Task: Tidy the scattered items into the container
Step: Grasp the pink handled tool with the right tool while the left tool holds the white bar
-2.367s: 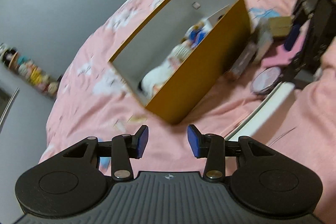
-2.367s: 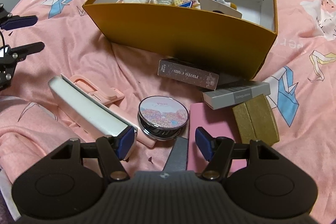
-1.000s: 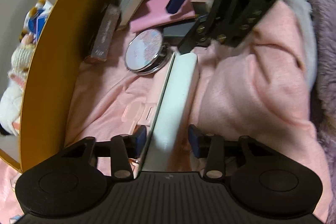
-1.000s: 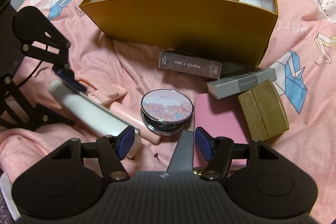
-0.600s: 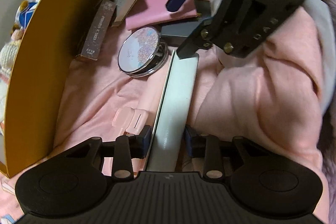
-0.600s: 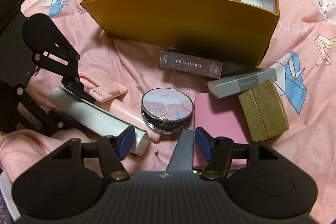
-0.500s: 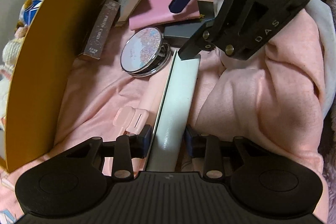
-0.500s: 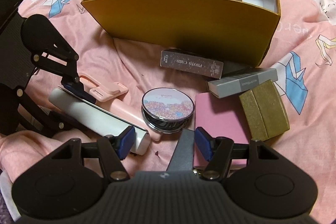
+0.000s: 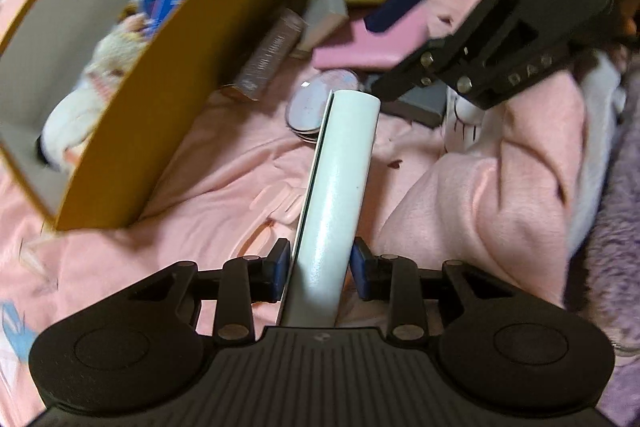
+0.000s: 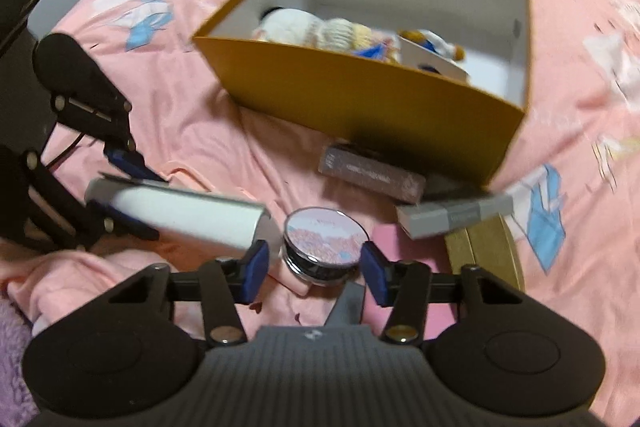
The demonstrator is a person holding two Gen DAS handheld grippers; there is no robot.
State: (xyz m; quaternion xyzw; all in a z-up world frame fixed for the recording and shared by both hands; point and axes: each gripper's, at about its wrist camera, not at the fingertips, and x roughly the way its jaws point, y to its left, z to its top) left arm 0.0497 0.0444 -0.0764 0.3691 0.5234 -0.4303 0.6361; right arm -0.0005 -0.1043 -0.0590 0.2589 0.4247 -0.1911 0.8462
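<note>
A pink bedspread (image 10: pixel 208 131) printed with blue paper cranes carries everything. The open box (image 10: pixel 360 95), ochre outside and white inside, already holds plush toys (image 10: pixel 304 27). The left gripper (image 9: pixel 320 263) pinches one end of a long white case (image 9: pixel 344 163), lifted clear of the bedspread. "DAS" is embossed on the right gripper's (image 10: pixel 312 267) black arm in the left view. Its jaws are closing around a round compact (image 10: pixel 324 239) with a floral lid, the pads not yet touching it. Against the box's near wall lies a brown carton (image 10: pixel 372 175), its lettering too blurred to read, then a grey carton (image 10: pixel 456 215), a gold box (image 10: pixel 488 247) and a pink wallet (image 9: pixel 372 43).
</note>
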